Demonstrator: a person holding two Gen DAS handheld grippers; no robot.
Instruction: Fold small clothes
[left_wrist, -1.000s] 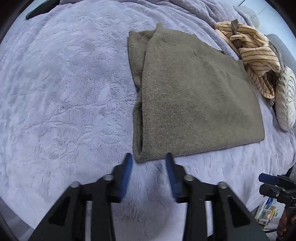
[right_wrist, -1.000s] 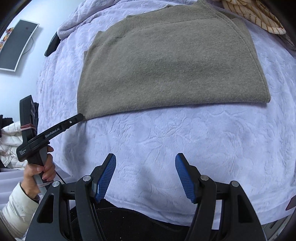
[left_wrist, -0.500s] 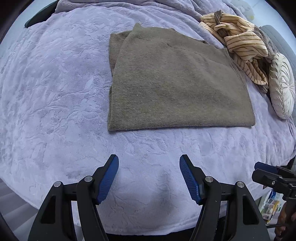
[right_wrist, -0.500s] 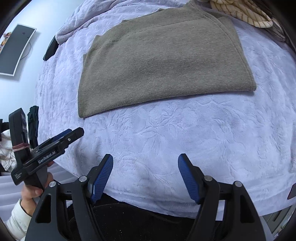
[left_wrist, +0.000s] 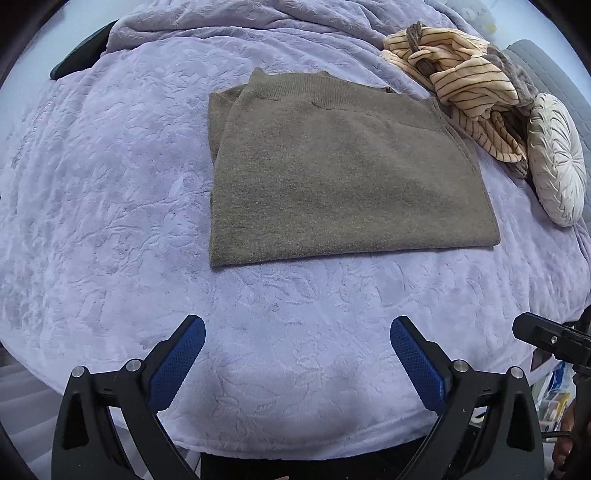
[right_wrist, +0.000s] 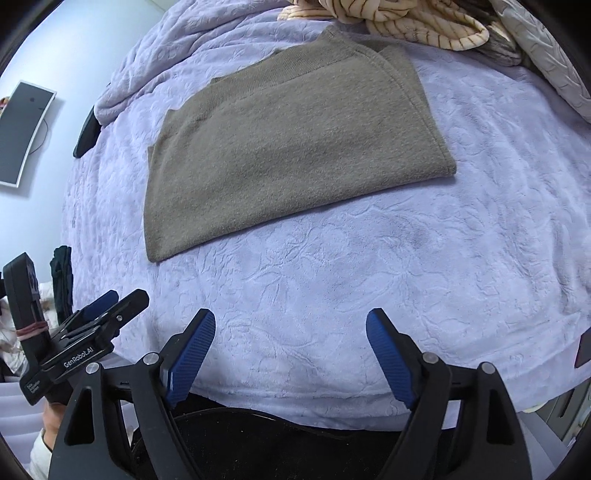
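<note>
My left gripper (left_wrist: 297, 354) hangs over the bedspread with its blue pads (left_wrist: 173, 363) spread wide and the jaws opening further; nothing lies between them. My right gripper (right_wrist: 290, 350) is the same: jaws opening, only bare plush between the pads.

I take the olive knit sweater (left_wrist: 343, 177) as my landmark. It lies folded flat on the lavender bedspread (left_wrist: 110, 221), a broad rectangle with its long axis running crosswise to both grippers, left to right in each wrist view. Its near edge faces me, and both grippers sit on the near side of that edge, apart from it, pointing steeply down at the bedspread.

In the left wrist view the near-left corner of the sweater sits almost straight ahead of my left gripper, so I judge that hand best placed for that end. In the right wrist view the near-right corner lies ahead and a little right of my right gripper, so that end belongs to the right hand. Neither is clearly closer.

Beyond the sweater's far-right corner lie the striped cream garment (left_wrist: 461, 96) and, to the sweater's right, a round pleated cushion (left_wrist: 556, 158).

My guess is the next fold goes across the long axis, one short end carried over the other.
</note>
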